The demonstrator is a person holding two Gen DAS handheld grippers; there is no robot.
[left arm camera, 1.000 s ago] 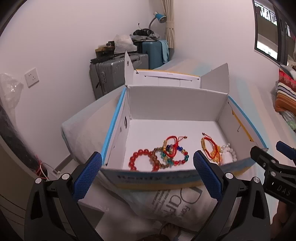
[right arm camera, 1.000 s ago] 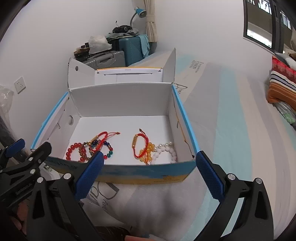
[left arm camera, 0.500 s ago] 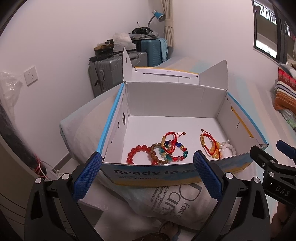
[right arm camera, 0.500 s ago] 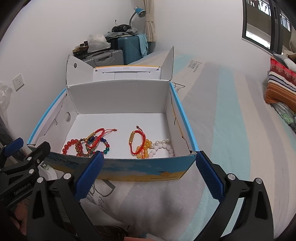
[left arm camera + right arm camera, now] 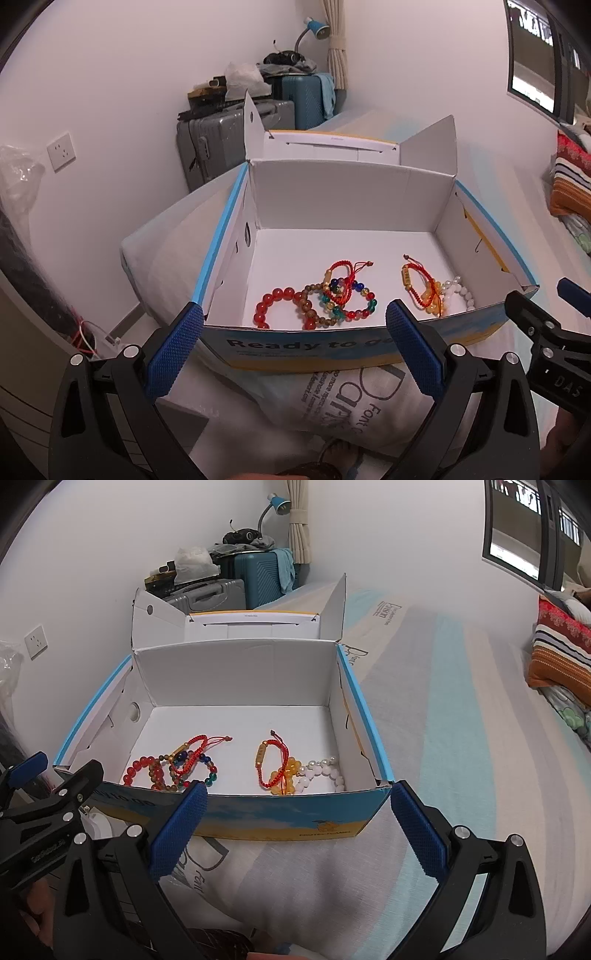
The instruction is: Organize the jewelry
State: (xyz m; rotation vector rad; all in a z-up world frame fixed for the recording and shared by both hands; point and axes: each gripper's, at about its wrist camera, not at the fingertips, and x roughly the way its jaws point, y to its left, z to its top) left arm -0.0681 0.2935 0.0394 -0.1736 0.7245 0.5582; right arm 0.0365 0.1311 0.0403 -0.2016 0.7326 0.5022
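Before the box (image 5: 258, 819) of bracelets (image 5: 173, 768), both tools spread, seemingly empty: left tool (image 5: 293, 328), right tool (image 5: 295, 808).

Bed (image 5: 461, 738) with pale blue and grey striped cover, open box (image 5: 258, 816) on it near the left edge, striped pillow (image 5: 557, 657) at the far right edge, printed lettering beside the box

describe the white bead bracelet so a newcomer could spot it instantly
Find the open cardboard box on the bed, white inside with blue edges. In its near right corner lies a small pile of bracelets against the front wall. The white bead bracelet is the rightmost one, touching the yellow bead bracelet; it is the only pale, colourless string in the box.
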